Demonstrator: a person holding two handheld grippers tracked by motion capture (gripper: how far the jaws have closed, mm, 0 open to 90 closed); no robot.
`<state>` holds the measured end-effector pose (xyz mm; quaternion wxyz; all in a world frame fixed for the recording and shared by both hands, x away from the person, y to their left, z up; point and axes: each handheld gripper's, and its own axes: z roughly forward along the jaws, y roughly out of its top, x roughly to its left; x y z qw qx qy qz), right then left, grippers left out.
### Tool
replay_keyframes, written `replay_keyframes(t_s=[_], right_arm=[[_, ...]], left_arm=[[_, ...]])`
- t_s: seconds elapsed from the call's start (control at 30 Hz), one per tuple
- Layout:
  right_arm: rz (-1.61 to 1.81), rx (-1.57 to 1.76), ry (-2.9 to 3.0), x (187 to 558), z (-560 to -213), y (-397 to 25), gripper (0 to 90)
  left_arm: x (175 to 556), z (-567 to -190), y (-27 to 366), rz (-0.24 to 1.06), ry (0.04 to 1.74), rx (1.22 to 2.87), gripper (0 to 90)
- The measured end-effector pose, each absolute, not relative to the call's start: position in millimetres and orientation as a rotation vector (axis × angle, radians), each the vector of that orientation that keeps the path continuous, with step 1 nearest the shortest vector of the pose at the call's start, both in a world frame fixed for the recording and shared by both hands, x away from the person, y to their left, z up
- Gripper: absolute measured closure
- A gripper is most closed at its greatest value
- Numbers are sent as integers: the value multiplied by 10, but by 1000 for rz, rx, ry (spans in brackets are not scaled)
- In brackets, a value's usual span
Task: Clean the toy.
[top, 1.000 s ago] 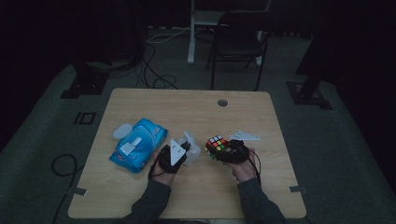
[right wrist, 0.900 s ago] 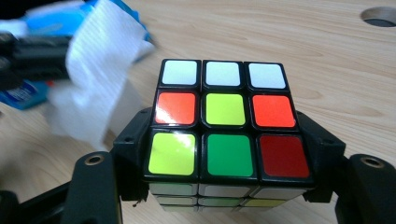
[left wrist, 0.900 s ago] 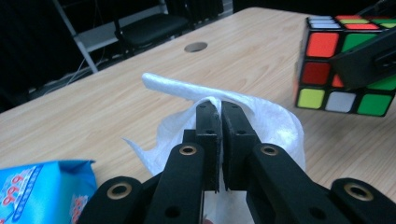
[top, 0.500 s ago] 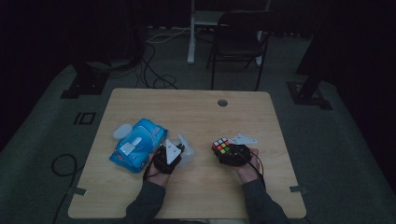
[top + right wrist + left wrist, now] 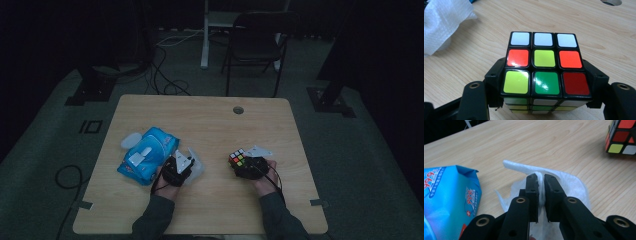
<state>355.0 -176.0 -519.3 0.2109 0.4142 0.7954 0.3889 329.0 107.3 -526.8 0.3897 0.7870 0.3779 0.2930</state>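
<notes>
A scrambled puzzle cube (image 5: 544,60) sits clamped between the jaws of my right gripper (image 5: 546,77), just above the wooden table; from above the cube (image 5: 238,158) shows right of centre at the tip of that gripper (image 5: 243,164). My left gripper (image 5: 541,180) is shut on a white wet wipe (image 5: 574,185) whose folds rest on the table. In the high view this gripper (image 5: 184,165) holds the wipe (image 5: 197,164) beside a blue pack of wipes (image 5: 144,156). The cube (image 5: 622,136) lies to the upper right in the left gripper view.
The blue wipes pack (image 5: 446,195) lies close on the left of my left gripper. A cable hole (image 5: 238,109) sits near the table's far edge. Beyond the table (image 5: 200,115) stand a dark chair (image 5: 255,47) and floor cables.
The two grippers have drawn slightly apart: the right one shifted a little right with the cube, the left one a little left, and the wipe hangs lower.
</notes>
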Motion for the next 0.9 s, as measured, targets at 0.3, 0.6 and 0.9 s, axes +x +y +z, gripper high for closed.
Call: replay_keyframes(t_s=[0.3,0.6,0.9], right_arm=[[1066,1144,2222,3568,-5270,-1748,337],[1067,1143,2234,3570,-5333,-1767,337],[1084,1133,2242,3565,-5351,-1777,210]], left_arm=[[3300,-5299,1128,729,993,1988,780],[3278,-5286,1155,709,991,1967,677],[3252,-5240,1182,698,985,1944,625]])
